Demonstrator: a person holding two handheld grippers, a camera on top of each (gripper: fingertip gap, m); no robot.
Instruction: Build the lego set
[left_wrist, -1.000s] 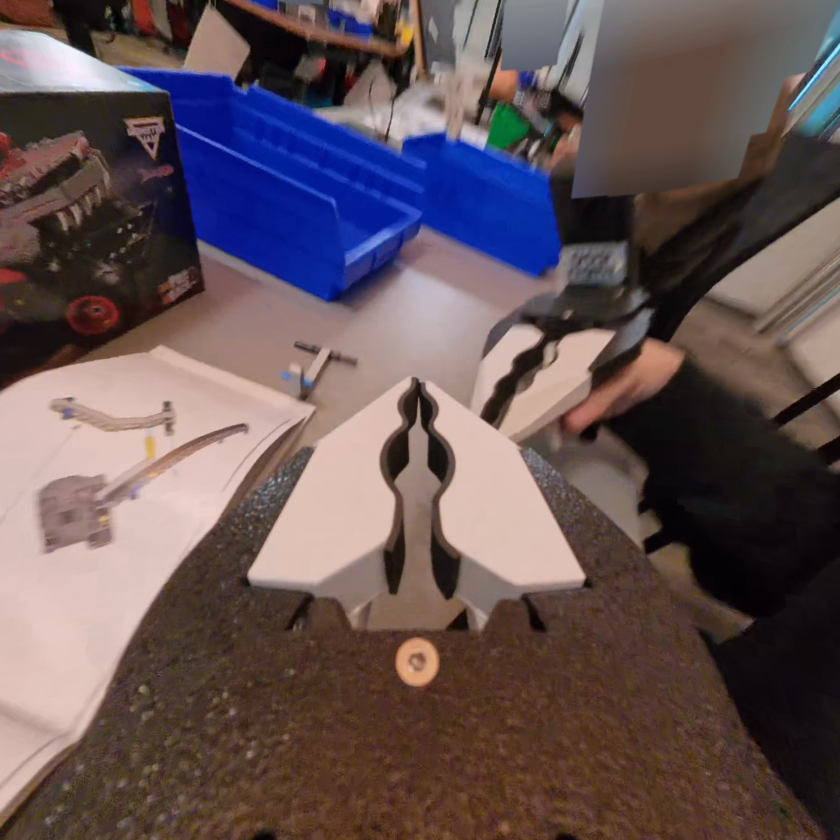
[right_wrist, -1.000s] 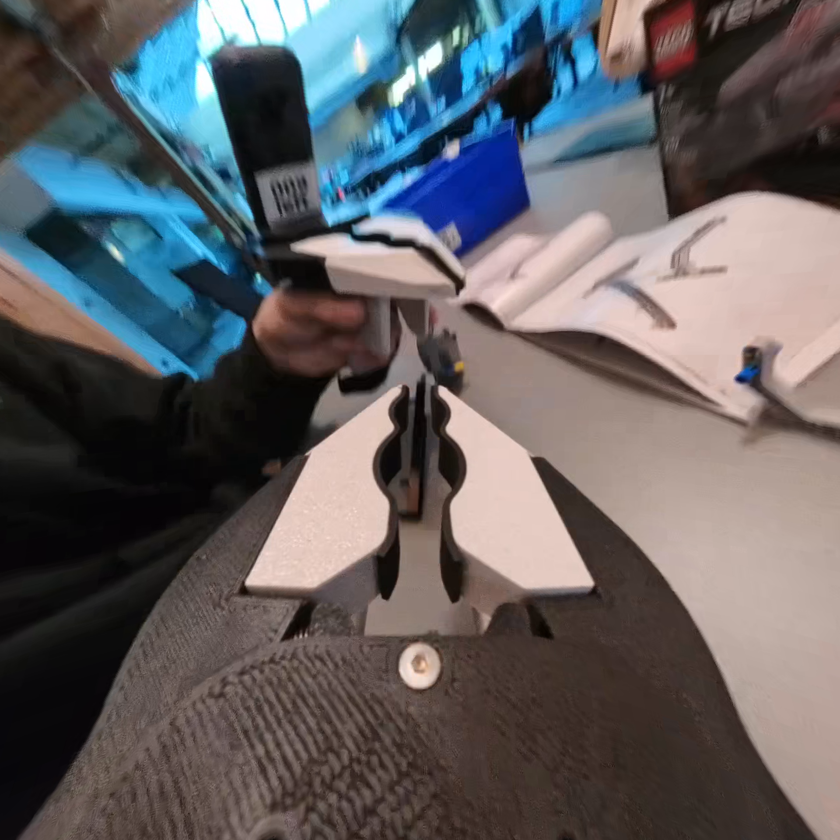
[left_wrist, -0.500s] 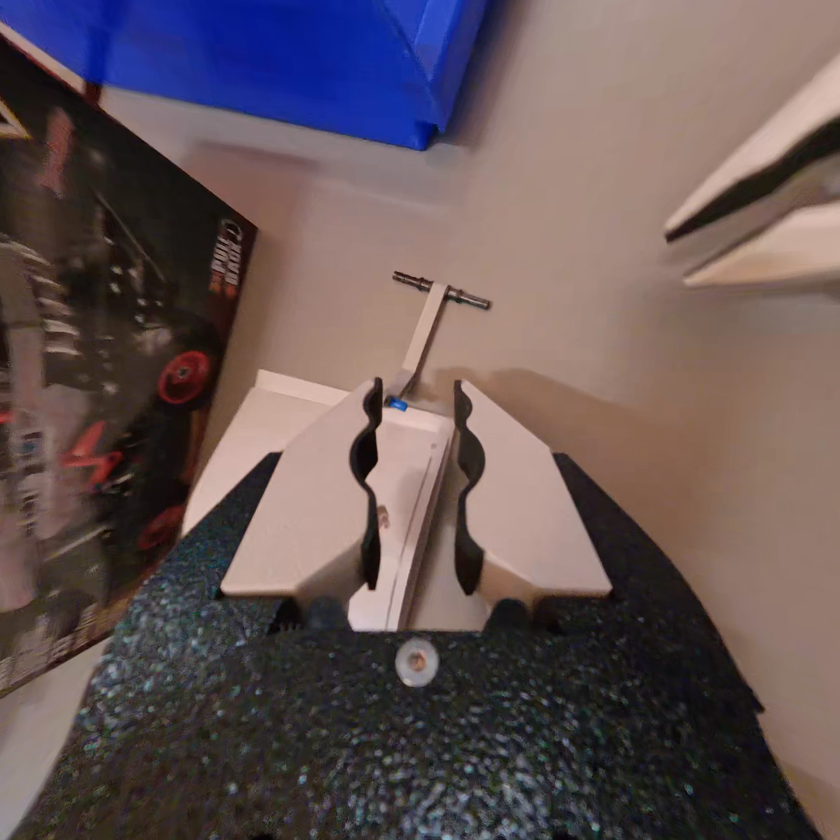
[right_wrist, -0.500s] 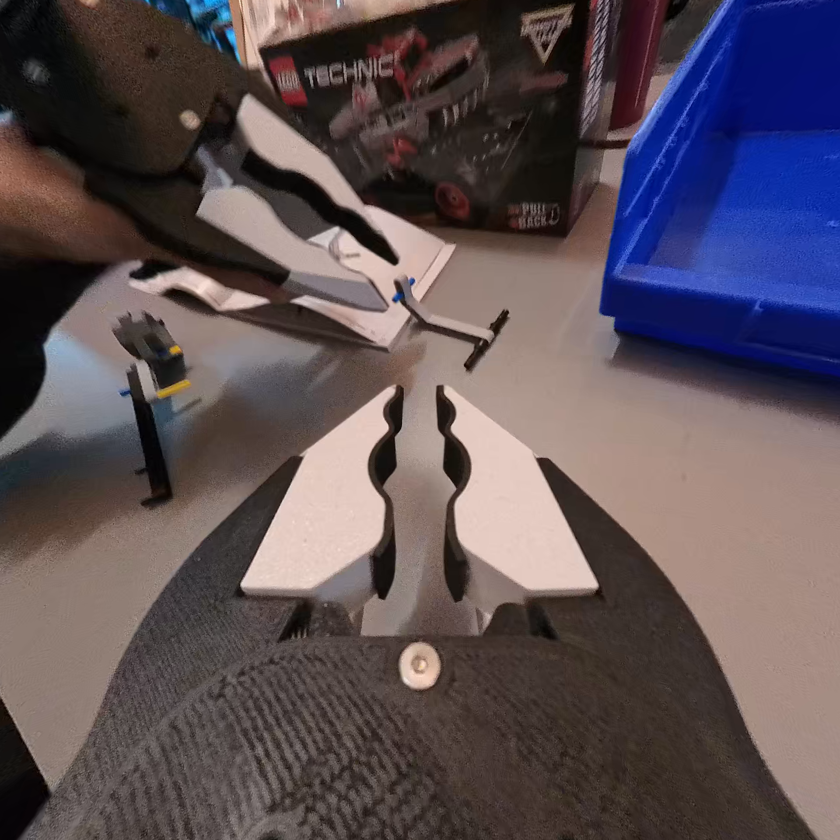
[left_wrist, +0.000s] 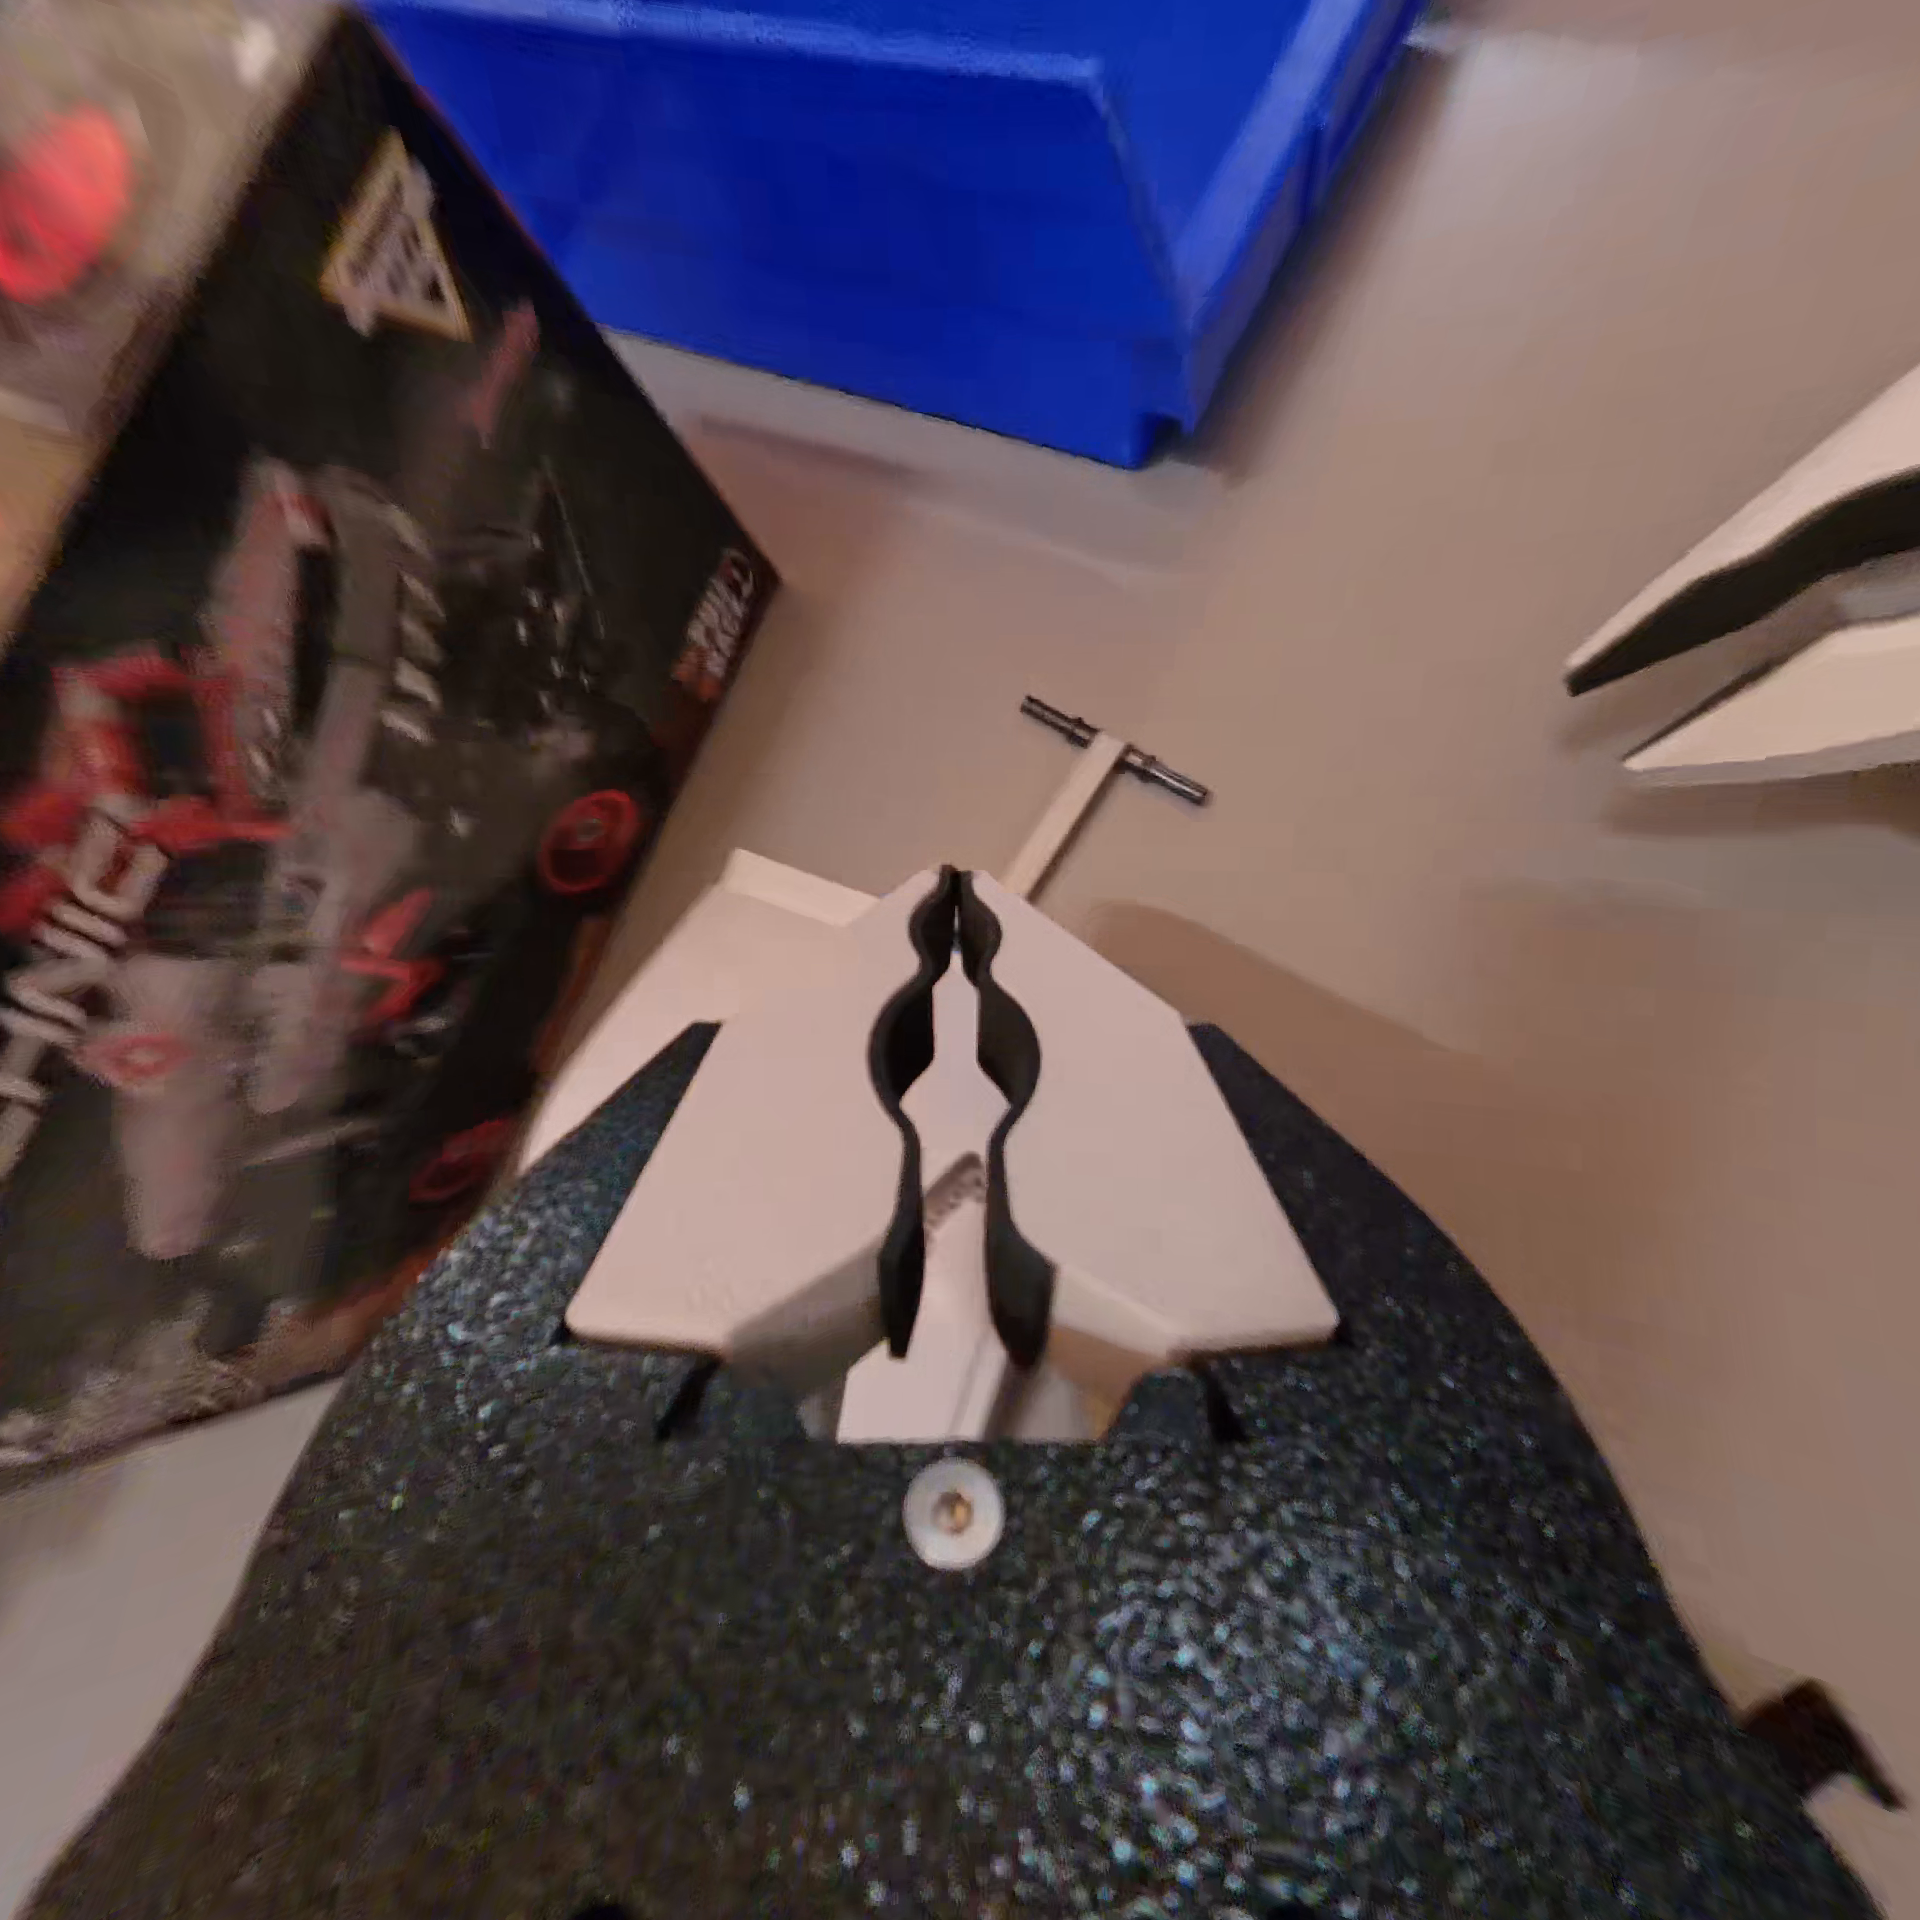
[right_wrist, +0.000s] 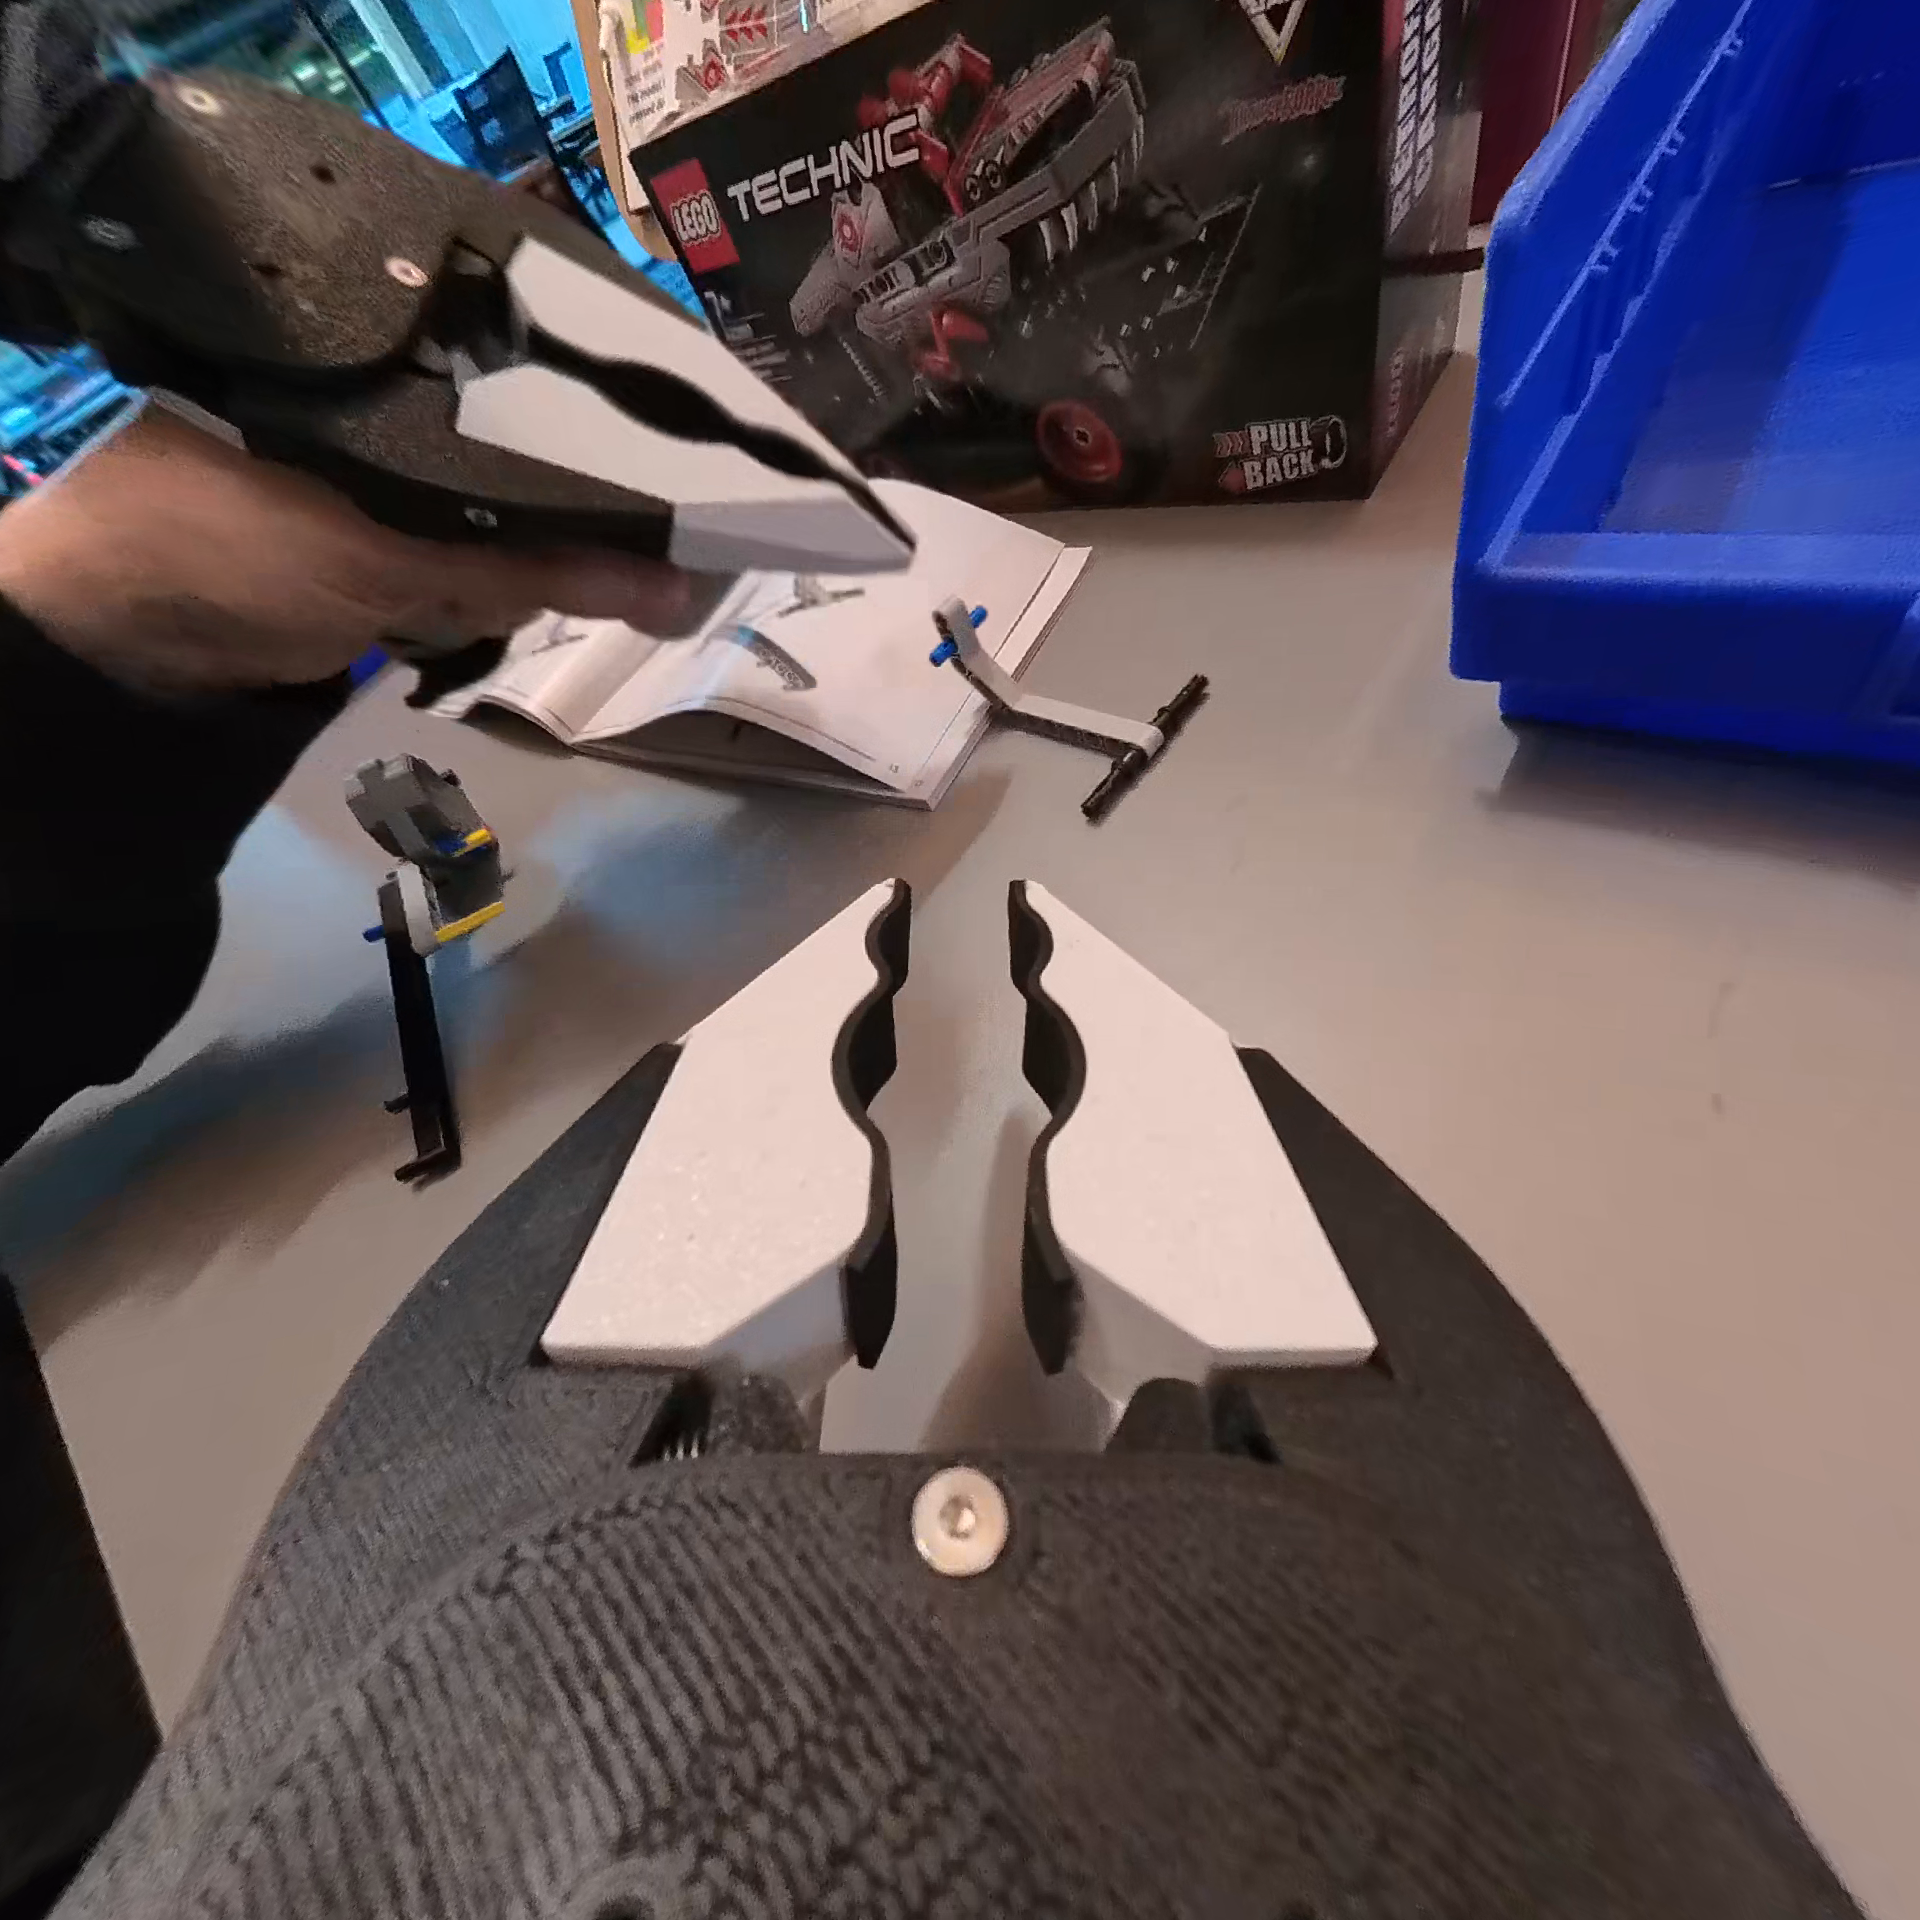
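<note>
My left gripper (left_wrist: 954, 885) is shut with nothing visible between its fingers. It hovers over the far corner of the open instruction booklet (right_wrist: 831, 665); it also shows in the right wrist view (right_wrist: 883, 535). Just beyond its tips lies a pale beam with a black cross axle (left_wrist: 1081, 790) and a blue pin (right_wrist: 956, 634). My right gripper (right_wrist: 958, 896) is open and empty above the grey table; its fingers (left_wrist: 1766, 644) show at the right of the left wrist view. A small grey assembly with a black beam (right_wrist: 421, 914) stands on the table to its left.
The dark set box (right_wrist: 1039, 260) stands behind the booklet, and it also shows in the left wrist view (left_wrist: 312, 727). A blue bin (right_wrist: 1714, 416) stands at the right, and in the left wrist view a blue bin (left_wrist: 935, 208) is straight ahead. A person's hand (right_wrist: 208, 592) holds the left gripper. Left tips to right tips: about 11 cm.
My left gripper swung to the booklet and closed its jaws from open. My right gripper, shut a second ago, is open and points at the beam; the grey assembly stands on the table.
</note>
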